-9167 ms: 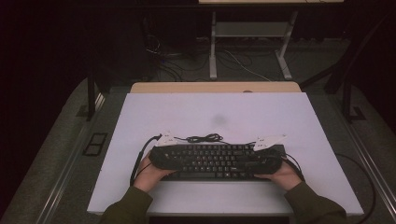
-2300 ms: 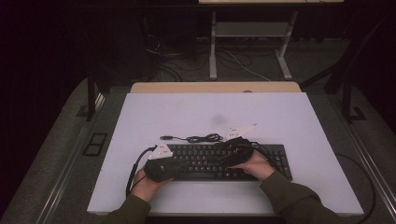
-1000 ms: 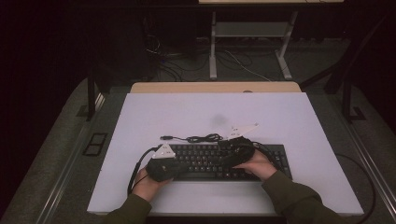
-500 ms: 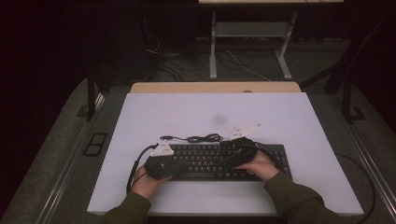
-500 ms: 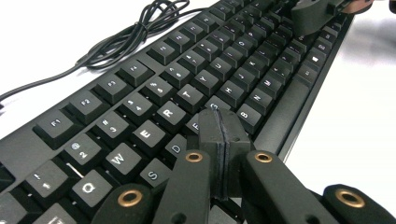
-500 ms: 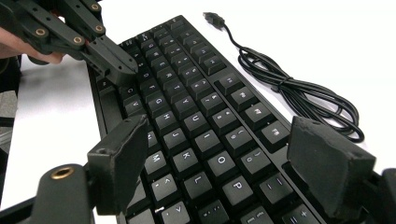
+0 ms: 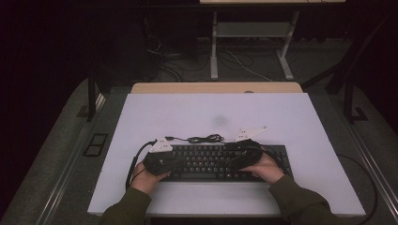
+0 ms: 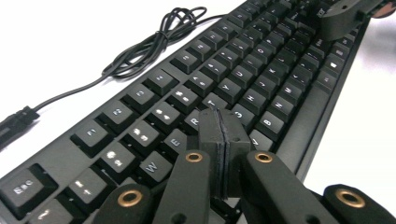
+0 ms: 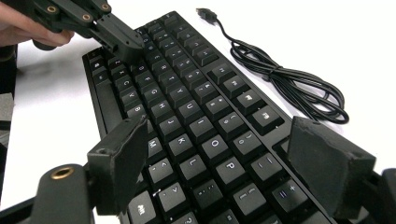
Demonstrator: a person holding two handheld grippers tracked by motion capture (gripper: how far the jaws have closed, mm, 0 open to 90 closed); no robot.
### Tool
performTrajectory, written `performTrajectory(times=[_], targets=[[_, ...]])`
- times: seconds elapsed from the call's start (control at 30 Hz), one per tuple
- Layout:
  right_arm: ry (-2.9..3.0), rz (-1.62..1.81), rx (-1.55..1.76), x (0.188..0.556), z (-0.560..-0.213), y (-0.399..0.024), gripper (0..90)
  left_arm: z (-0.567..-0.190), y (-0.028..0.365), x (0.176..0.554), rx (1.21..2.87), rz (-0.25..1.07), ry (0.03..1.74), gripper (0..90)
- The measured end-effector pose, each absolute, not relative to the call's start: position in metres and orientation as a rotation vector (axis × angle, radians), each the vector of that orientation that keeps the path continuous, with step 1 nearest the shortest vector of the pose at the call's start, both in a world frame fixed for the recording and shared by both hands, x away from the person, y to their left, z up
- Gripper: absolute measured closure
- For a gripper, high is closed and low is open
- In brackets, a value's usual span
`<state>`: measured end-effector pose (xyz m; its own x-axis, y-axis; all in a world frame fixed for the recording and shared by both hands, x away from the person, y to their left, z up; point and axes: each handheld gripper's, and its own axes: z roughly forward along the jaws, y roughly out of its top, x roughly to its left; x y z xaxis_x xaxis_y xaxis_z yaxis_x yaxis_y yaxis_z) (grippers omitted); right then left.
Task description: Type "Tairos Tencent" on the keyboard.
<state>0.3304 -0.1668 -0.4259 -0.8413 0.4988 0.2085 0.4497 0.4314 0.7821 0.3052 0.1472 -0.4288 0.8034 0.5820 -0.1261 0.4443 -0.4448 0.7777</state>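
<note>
Pressing together with nothing between them, the jaws of the left gripper (image 8: 219, 140) hung just over the keyboard's (image 7: 220, 161) left letter keys, near E and R. The right gripper (image 9: 224, 154) had its jaws spread wide above the keyboard's right keys — around K, L, O and P — gripping nothing. The keyboard lay flat on the white table (image 7: 291, 117), its cable (image 7: 199, 138) coiled just behind it. If the clenched tip came down off-centre, it might hit two keys at once — or push the keyboard sideways. Readable keys included Esc, W, Y, U, H, B. No brand name could be read.
</note>
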Motion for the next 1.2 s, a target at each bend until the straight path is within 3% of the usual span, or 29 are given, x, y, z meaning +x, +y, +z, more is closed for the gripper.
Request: performTrajectory(times=[1.2], targets=[[2.591,1.388,0.9,0.326,-0.427,-0.176,20.5,-0.437,0.146,0.323,2.161,0.222,0.772,88.1]])
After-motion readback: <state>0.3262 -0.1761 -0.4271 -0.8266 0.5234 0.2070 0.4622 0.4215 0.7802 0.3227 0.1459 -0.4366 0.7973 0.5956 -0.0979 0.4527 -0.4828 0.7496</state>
